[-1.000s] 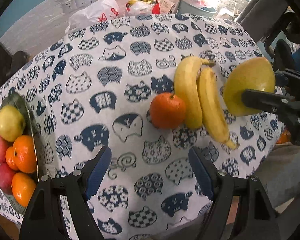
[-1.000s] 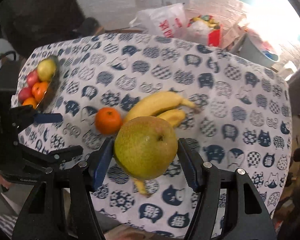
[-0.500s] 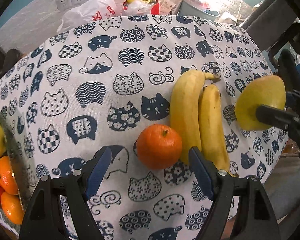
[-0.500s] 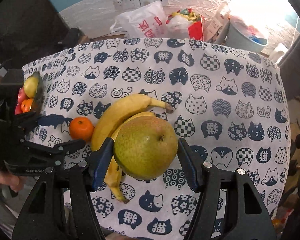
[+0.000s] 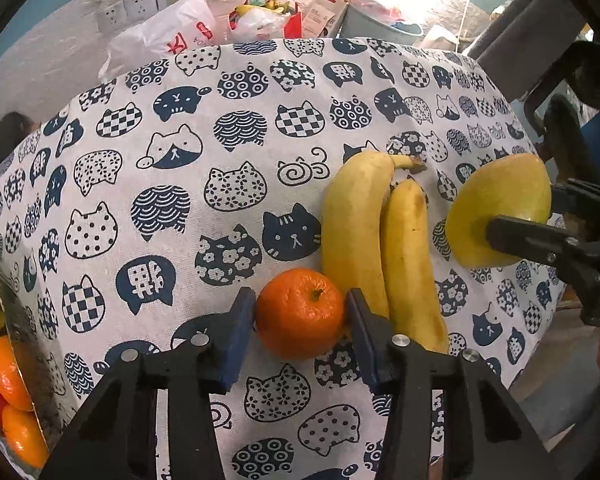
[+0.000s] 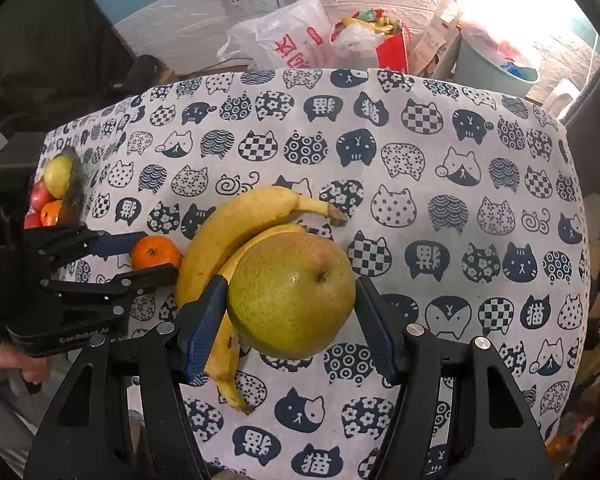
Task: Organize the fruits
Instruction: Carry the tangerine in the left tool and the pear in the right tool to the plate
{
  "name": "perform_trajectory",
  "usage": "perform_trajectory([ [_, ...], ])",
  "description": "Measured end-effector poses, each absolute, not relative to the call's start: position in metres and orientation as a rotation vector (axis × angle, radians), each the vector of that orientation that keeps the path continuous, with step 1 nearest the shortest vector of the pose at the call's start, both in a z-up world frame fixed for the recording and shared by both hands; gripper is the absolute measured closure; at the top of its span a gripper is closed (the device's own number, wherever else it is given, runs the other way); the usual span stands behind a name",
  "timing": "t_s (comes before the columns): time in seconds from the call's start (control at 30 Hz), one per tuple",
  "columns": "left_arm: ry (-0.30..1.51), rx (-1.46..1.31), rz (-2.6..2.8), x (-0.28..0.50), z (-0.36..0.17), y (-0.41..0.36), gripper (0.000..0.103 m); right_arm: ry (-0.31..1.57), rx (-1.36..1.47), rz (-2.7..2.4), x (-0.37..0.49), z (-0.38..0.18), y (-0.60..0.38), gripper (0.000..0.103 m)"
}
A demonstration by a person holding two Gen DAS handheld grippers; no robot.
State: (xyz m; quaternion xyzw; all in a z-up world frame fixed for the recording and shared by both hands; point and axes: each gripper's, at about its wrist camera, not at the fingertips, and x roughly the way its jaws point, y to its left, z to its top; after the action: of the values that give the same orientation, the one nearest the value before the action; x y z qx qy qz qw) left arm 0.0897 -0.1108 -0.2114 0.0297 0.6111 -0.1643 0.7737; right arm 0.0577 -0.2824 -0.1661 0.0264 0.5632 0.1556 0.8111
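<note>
Orange [image 5: 300, 312]: lies on the cat-print tablecloth [image 5: 228, 184], directly between the two blue pads of the left gripper [image 5: 300, 330], at their tips. The jaws are closing on it; both pads stand at its flanks, the far one apparently touching the peel, the near one at or just off it. Whether a firm pinch is made I cannot tell.

Relation governing the coming move: the orange is round, so no axis to line up, but the bananas [image 5: 380, 248] lie just beside it on the side of the gripper's right-hand pad. Their long axis runs away from the gripper, roughly parallel to the fingers. That pad sits in the narrow gap between orange and nearer banana; judged risk, it drags the banana as the fruit is raised.

Bowl [image 5: 24, 336]: at the far left of the left gripper's view, well apart from the orange, already holding oranges, apples and a yellow-green fruit. Judged destination, so the carry goes sideways to the left, away from the bananas.

Right gripper [image 6: 290, 312]: pinching a pear [image 6: 292, 294], held clear above the cloth and over the bananas. The left gripper is the nearer to the bowl; the right has further to carry.
</note>
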Motion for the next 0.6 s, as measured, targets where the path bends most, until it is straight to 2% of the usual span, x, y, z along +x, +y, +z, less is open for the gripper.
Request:
perform_trajectory([
  [0.6,1.204,0.017,-0.294,0.069,-0.151,-0.067,0.056,1.134,0.029,0.414,0.062,-0.136,-0.236,0.038],
])
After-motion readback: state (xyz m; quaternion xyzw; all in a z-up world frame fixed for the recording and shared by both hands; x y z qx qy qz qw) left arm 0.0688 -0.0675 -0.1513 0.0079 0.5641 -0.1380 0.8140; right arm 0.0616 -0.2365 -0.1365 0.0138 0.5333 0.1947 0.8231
